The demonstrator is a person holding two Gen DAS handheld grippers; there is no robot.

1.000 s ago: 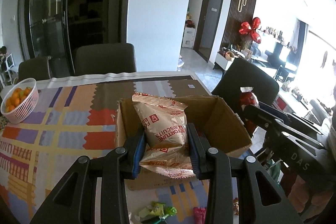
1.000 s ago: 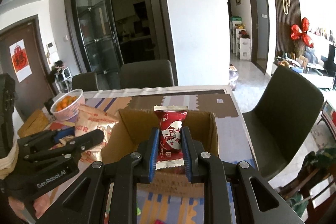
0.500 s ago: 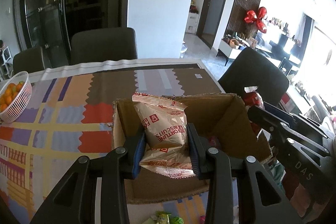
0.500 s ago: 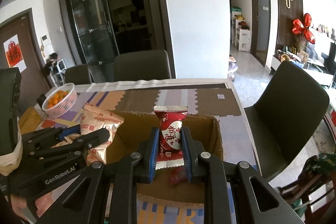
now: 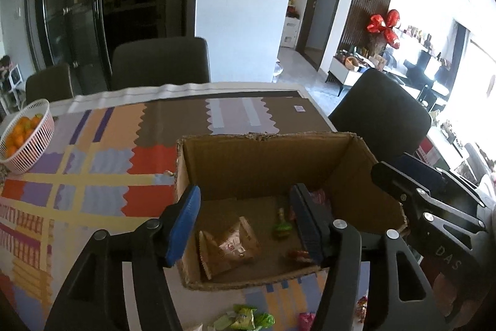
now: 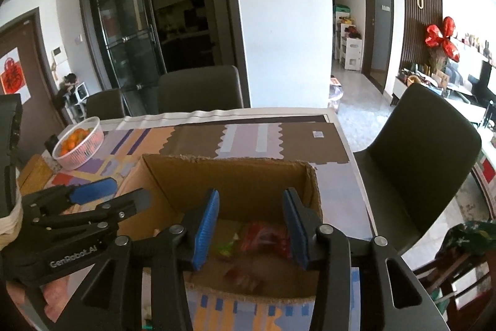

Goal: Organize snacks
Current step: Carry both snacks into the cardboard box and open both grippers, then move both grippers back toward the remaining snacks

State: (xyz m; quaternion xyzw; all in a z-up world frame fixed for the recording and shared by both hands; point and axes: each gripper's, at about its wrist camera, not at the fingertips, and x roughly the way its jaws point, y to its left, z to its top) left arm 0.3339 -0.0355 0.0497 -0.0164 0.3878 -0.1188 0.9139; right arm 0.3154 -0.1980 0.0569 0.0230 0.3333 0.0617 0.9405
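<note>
An open cardboard box [image 5: 260, 157] [image 6: 235, 176] stands on the table. My left gripper [image 5: 246, 221] is open and empty above its near left part. A tan biscuit packet [image 5: 228, 248] lies on the box floor below it, with a green sweet [image 5: 281, 228] and a red wrapper [image 5: 297, 254]. My right gripper [image 6: 251, 227] is open and empty above the box's near right part. A red snack packet [image 6: 263, 239] lies in the box below it, blurred. The right gripper also shows in the left wrist view [image 5: 400, 179]. The left gripper also shows in the right wrist view [image 6: 114, 191].
A white basket of oranges [image 5: 23, 137] [image 6: 79, 141] stands at the table's far left. Green wrapped snacks [image 5: 245, 318] lie on the patterned cloth [image 5: 93, 163] in front of the box. Dark chairs [image 5: 161, 61] [image 6: 421, 141] stand at the far side and the right.
Both grippers opened. The biscuit packet dropped from the left gripper into the box, and the red packet dropped from the right gripper into the box.
</note>
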